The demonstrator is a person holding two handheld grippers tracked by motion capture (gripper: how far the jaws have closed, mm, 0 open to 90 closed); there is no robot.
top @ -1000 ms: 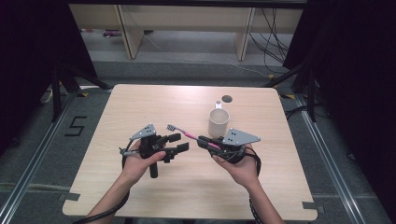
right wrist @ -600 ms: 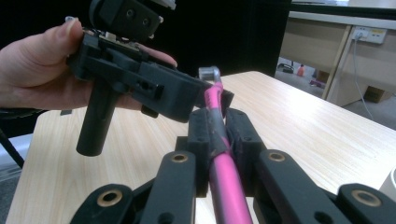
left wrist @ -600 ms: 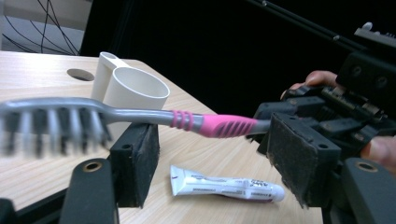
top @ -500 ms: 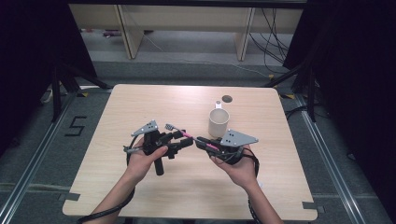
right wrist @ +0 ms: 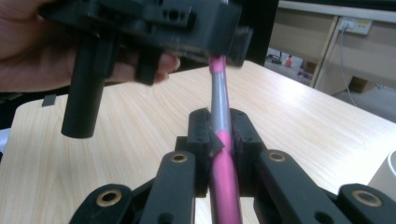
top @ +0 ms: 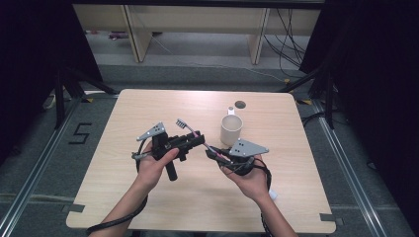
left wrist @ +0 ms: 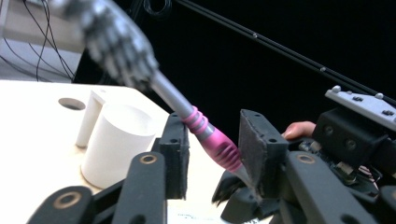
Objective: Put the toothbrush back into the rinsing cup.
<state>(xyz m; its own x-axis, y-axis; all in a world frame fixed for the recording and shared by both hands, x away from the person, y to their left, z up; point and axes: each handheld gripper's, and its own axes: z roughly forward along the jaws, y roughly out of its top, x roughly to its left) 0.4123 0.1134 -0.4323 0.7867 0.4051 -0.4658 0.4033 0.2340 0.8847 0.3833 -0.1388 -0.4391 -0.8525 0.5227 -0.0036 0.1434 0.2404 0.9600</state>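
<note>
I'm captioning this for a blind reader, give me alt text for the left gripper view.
A pink and grey toothbrush runs slantwise between the two black jaws of the left hand-held gripper, which have just been closing around it; a gap shows at the left jaw. A white mug stands on the wooden table behind, and the right hand-held gripper holds the brush's lower end.

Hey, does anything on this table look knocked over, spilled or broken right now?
Nothing stands out. The white mug stands upright on the table, no spill. The toothbrush is in the air, clamped in the right tongs, with the left tongs just closing around its handle.
</note>
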